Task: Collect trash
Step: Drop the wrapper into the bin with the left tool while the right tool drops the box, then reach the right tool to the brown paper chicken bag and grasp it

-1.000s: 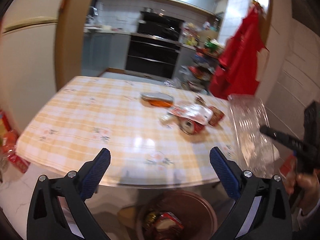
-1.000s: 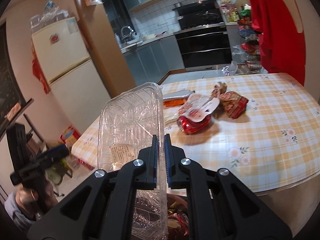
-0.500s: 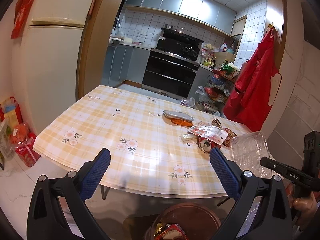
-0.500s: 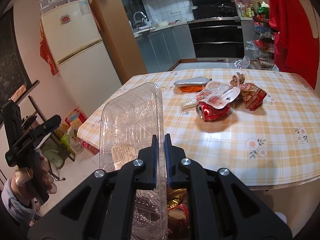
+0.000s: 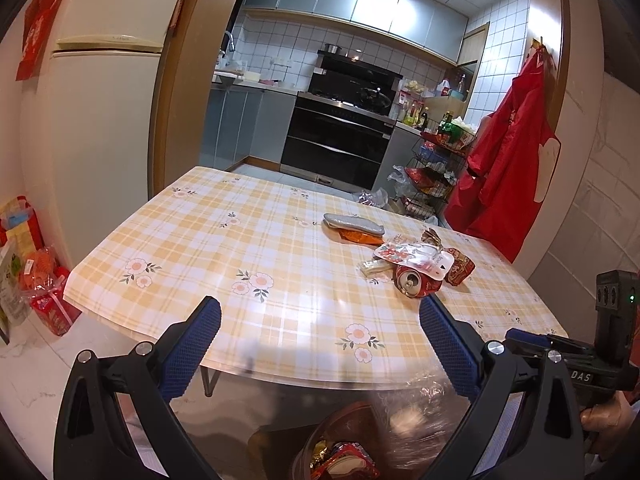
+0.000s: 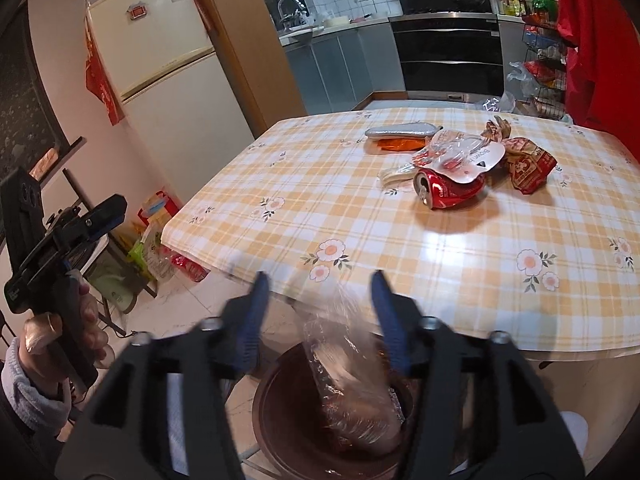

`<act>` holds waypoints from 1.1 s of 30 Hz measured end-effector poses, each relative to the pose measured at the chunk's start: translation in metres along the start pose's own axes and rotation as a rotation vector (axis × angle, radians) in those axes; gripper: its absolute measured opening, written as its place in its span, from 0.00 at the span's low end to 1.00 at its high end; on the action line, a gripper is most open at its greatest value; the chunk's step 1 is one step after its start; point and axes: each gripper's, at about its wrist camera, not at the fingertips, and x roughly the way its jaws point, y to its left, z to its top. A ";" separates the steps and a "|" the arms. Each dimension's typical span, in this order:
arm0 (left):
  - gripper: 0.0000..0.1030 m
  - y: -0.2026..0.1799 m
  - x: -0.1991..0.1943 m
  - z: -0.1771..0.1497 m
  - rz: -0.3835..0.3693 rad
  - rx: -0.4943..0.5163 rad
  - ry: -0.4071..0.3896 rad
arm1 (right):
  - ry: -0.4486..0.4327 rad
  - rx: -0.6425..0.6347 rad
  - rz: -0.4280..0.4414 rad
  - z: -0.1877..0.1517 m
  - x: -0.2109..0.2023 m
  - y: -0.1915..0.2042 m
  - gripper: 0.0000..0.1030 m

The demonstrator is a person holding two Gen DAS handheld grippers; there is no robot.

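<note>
A clear plastic tray drops blurred into the brown trash bin below the table edge; it also shows in the left wrist view. My right gripper is open just above it, holding nothing. My left gripper is open and empty in front of the table, above the bin. On the checked tablecloth lie a crushed red can, a clear blister pack, a red wrapper and a silver pouch over an orange packet.
A fridge stands left of the table, with bags on the floor beside it. A red apron hangs at the right. The kitchen oven and a wire rack stand behind.
My right gripper has opened and let go of the clear plastic tray, which falls into the bin. Both grippers have pulled back a little from the table.
</note>
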 end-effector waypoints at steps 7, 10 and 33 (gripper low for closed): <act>0.94 -0.004 0.005 -0.002 -0.015 0.020 0.014 | -0.061 0.040 -0.104 0.007 -0.013 -0.018 0.94; 0.94 -0.006 0.008 -0.003 -0.022 0.027 0.022 | -0.074 0.058 -0.144 0.009 -0.017 -0.029 0.94; 0.94 -0.066 0.101 0.002 -0.076 0.187 0.183 | -0.141 0.151 -0.321 0.010 -0.024 -0.136 0.95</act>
